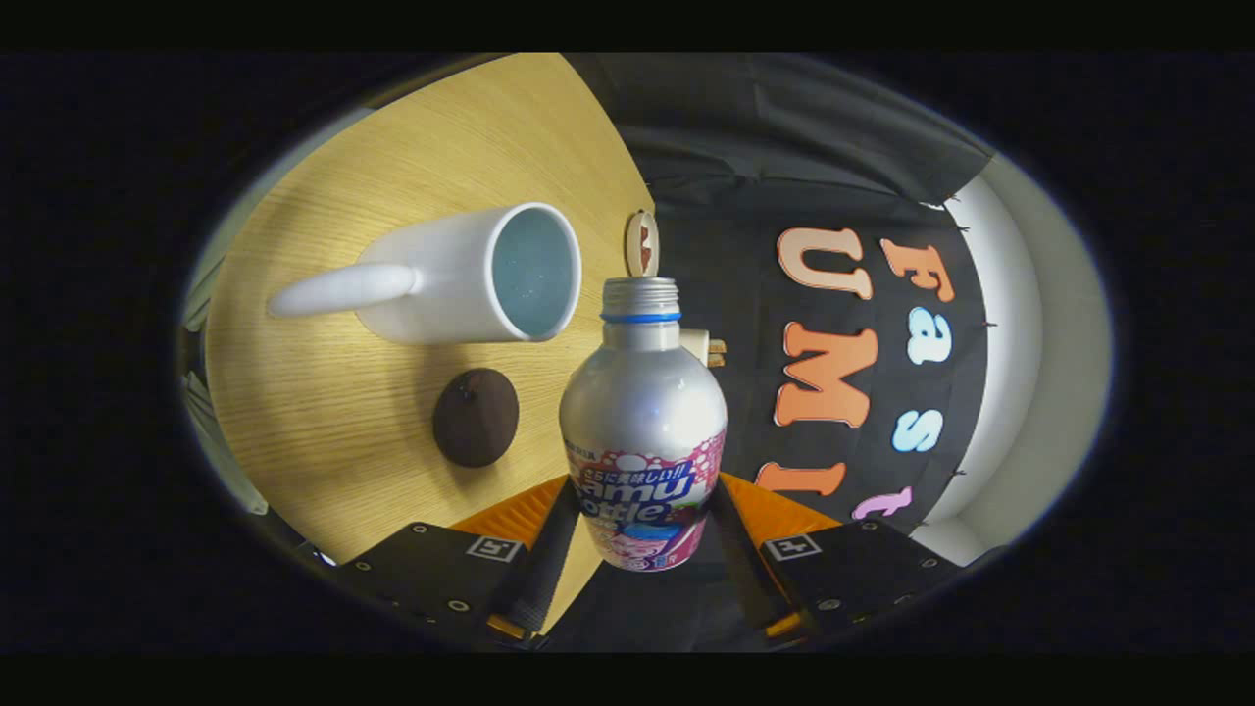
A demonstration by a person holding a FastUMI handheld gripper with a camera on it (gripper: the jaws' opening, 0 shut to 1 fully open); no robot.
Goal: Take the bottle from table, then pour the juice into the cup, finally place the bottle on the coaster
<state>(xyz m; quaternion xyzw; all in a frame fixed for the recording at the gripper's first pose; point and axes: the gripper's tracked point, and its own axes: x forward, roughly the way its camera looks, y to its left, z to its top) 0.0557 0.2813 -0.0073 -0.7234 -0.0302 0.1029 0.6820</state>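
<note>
My gripper [642, 495] is shut on a silver bottle [642, 412] with a pink and blue label, both fingers pressing its lower body. The bottle's neck [640, 299] is uncapped, with a blue ring under the thread. The whole view is rolled far over, so the wooden table [392, 147] stands like a wall beside the bottle. A white cup [461, 279] with a handle sits on the table, and its open mouth [531, 273] faces the bottle's neck from just beside it. I see no liquid in the cup. A dark brown round coaster [476, 417] lies on the table beside the cup, level with the bottle's shoulder.
A small round wooden disc [642, 243] sits at the table's edge just beyond the bottle's mouth. A pale object [708, 348] with wooden bits peeks out behind the bottle's shoulder. The black cloth wall [784, 147] lies past the table's edge.
</note>
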